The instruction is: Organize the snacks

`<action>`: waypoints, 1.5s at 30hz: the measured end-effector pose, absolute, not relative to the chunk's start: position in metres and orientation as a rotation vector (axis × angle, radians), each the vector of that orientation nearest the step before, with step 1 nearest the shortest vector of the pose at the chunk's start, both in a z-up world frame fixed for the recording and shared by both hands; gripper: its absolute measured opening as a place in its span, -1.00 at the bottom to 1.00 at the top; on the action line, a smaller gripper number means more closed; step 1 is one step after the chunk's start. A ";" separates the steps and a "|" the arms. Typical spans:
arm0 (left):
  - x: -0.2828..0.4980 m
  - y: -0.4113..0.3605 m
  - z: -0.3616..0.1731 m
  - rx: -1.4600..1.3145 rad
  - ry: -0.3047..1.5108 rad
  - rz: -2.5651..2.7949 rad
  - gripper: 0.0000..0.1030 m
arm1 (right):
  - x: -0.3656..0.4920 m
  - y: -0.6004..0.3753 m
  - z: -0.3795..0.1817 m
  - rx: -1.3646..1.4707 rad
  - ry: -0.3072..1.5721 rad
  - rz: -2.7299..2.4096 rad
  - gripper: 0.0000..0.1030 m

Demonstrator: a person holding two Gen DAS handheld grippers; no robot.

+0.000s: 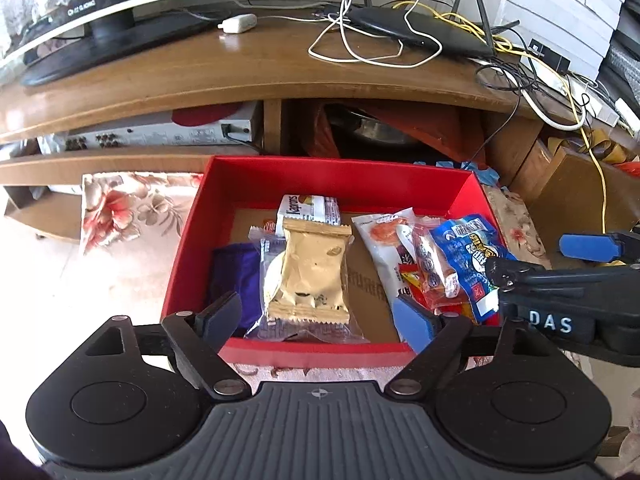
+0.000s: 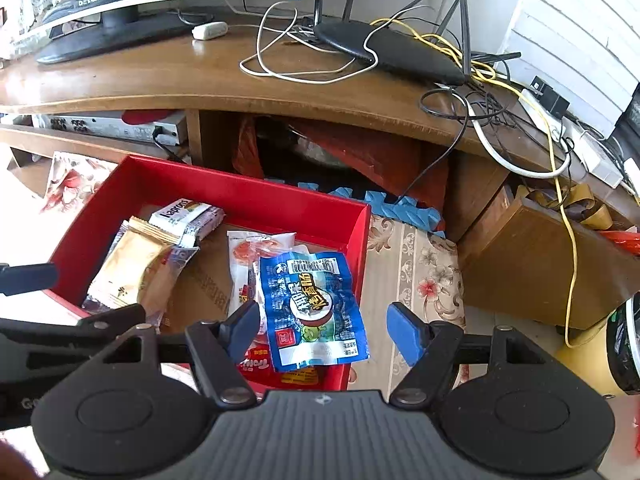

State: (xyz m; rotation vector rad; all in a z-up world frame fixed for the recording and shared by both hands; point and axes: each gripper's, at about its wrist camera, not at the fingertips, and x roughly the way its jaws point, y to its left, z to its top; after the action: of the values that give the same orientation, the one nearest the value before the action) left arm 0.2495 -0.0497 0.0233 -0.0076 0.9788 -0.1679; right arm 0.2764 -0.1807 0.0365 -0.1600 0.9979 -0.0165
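Your left gripper [image 1: 318,318] has its jaws spread wide, pads clear of everything, nothing gripped; the beige snack packet [image 1: 310,270] lies loose in the gap just beyond the tips. Your right gripper [image 2: 324,330] is also released, jaws parted, with the blue sausage packet [image 2: 314,312] lying flat between and under the pads, no pad pressing on it that I can see. Both packets sit inside the red box [image 1: 256,178]: beige one left of centre on top of a clear-wrapped biscuit [image 1: 269,276], purple packet [image 1: 232,276] at its 9 o'clock, white Naprons packet [image 1: 308,208] at its 12. At its 3 o'clock there's the right-hand pile: white-orange packet [image 1: 384,240], small candies [image 1: 430,264], blue packet on top against the right wall. Box rests on a floral cloth [image 1: 132,208]. At the box's 12 o'clock is the wooden TV stand [image 1: 200,68], with router [image 1: 420,28] and tangled cables [image 1: 360,40] on top at 1 o'clock
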 end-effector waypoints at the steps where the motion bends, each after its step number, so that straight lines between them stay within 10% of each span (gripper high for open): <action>1: 0.248 -0.049 0.024 -0.012 0.976 -0.168 0.74 | 0.275 -0.181 0.037 -0.155 0.997 -0.016 0.34; 10: 0.235 -0.045 0.017 -0.019 0.983 -0.134 0.99 | 0.257 -0.185 0.036 -0.137 1.002 -0.018 0.34; 45: 0.135 -0.052 0.010 0.094 0.883 -0.070 0.96 | 0.143 -0.184 0.025 -0.060 1.033 0.023 0.34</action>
State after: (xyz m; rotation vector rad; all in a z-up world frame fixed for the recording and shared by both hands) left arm 0.1349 -0.0519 0.0100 0.0941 0.8834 -0.0696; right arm 0.1432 -0.1839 0.0254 -0.0603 1.0335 0.0229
